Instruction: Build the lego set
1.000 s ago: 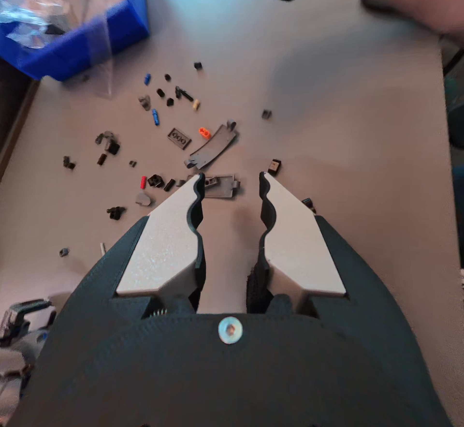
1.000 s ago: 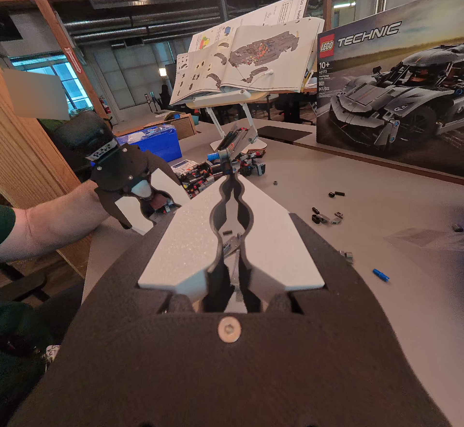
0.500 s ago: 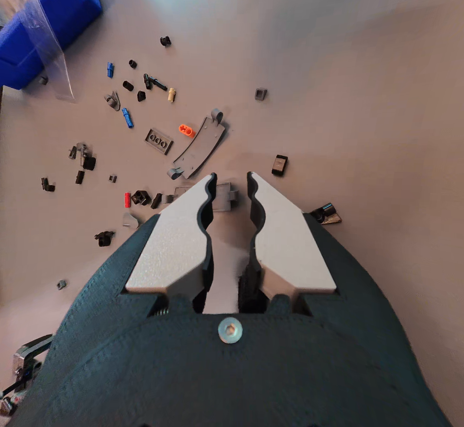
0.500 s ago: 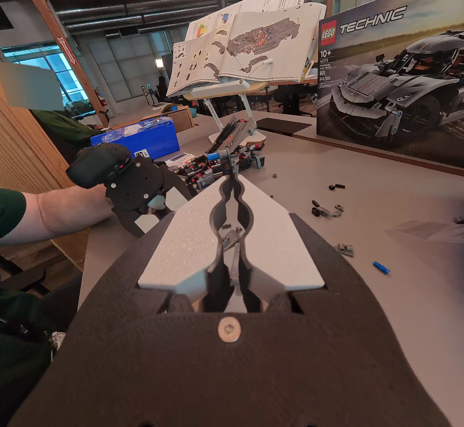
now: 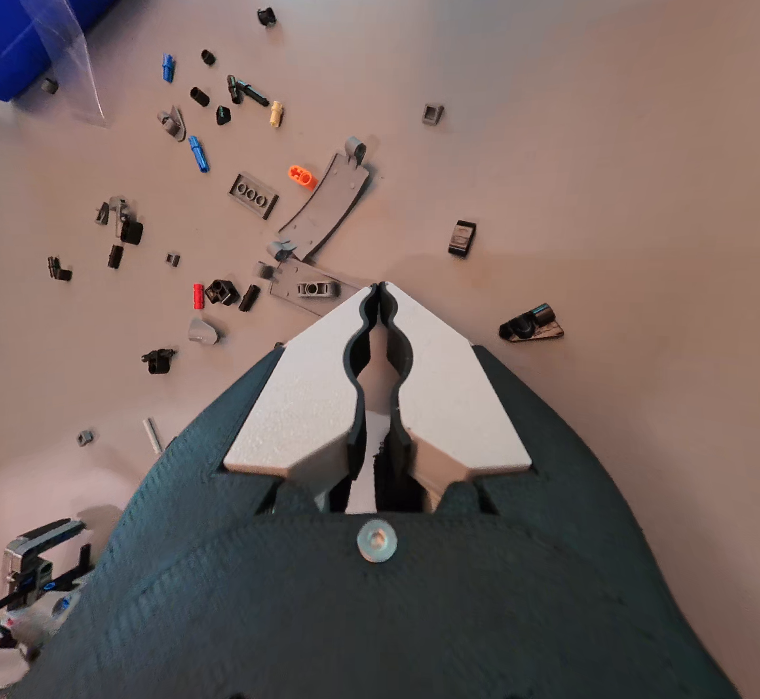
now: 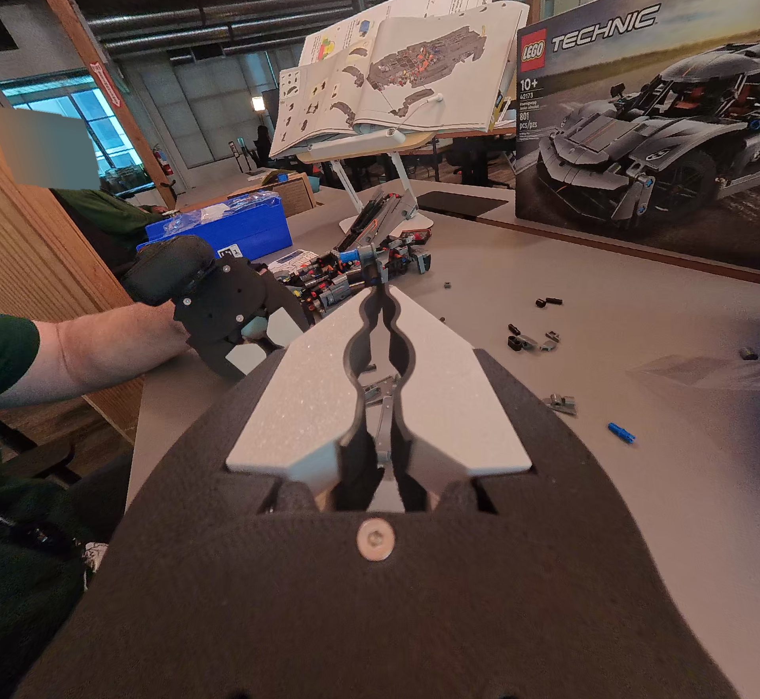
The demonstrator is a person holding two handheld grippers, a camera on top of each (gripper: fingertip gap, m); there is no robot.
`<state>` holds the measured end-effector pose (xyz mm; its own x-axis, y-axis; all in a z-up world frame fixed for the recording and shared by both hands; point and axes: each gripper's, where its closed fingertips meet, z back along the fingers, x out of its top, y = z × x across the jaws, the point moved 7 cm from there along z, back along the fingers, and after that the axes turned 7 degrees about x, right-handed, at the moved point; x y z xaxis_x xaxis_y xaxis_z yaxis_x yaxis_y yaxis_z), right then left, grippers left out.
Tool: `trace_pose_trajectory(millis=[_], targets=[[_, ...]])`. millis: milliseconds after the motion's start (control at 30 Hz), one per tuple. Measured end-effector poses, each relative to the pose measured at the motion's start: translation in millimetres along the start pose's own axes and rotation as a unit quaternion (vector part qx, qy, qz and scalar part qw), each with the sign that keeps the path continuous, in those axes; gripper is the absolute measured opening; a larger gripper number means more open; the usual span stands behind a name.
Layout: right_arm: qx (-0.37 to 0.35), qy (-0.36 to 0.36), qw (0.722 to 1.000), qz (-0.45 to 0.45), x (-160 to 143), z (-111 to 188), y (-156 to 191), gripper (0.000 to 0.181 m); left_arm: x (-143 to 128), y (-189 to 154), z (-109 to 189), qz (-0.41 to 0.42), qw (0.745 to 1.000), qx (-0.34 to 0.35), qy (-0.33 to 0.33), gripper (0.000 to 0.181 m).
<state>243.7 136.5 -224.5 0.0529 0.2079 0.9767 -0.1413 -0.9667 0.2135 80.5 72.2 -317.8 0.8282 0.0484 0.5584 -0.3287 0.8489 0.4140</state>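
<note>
Loose lego pieces lie scattered on the grey table (image 5: pixel 575 144). My left gripper (image 5: pixel 377 286) is shut, with its tips on the right edge of a flat grey panel (image 5: pixel 308 288). A curved grey panel (image 5: pixel 329 202) and an orange connector (image 5: pixel 302 176) lie just beyond. My right gripper (image 6: pixel 380 288) is shut on a thin grey piece with a blue pin (image 6: pixel 370 262) and holds it above the table. The partly built model (image 6: pixel 329 276) lies behind it. The left gripper also shows in the right wrist view (image 6: pixel 267 336), low over the table.
An open instruction booklet (image 6: pixel 390 83) sits on a stand at the back, with the set's box (image 6: pixel 637 124) to its right. A blue bin (image 6: pixel 230 227) with plastic bags stands at the left. More small pieces (image 6: pixel 530 342) and a blue pin (image 6: pixel 621 432) lie to the right. Left tips to right tips: about 15 centimetres. It is some 7 centimetres from my left tips to the orange connector (image 5: pixel 302 176).
My left gripper's jaws have closed from open onto the flat grey panel's edge, and it has come lower over the table. My right gripper stays shut on its piece.
</note>
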Motion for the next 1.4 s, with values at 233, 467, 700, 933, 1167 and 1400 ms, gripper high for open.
trace_pose_trajectory(millis=[233, 467, 700, 933, 1167, 1400], targets=[[-0.001, 0.0, 1.0, 0.0, 0, 1, -1, 0.0, -8, 10, 3, 0.024, 0.999, 0.027, 0.04, 0.013], [-0.005, 0.002, 1.0, -0.002, -1, 0, -3, 0.0, -12, 22, 6, 0.046, 0.996, 0.065, 0.048, 0.026], [-0.009, -0.01, 1.0, -0.004, 1, 3, -4, 0.0, -1, 33, 21, 0.02, 0.996, 0.091, -0.016, 0.029], [-0.003, -0.015, 1.0, -0.011, 1, 2, -5, 0.0, 30, 18, 6, -0.072, 0.996, 0.034, -0.046, 0.031], [0.004, -0.026, 1.0, -0.016, 2, 4, -4, 0.0, 43, 18, -29, -0.101, 0.995, -0.003, -0.016, 0.033], [0.014, -0.038, 0.999, -0.018, 5, 6, -2, 0.0, 49, 17, -44, -0.091, 0.993, -0.073, -0.004, 0.018]])
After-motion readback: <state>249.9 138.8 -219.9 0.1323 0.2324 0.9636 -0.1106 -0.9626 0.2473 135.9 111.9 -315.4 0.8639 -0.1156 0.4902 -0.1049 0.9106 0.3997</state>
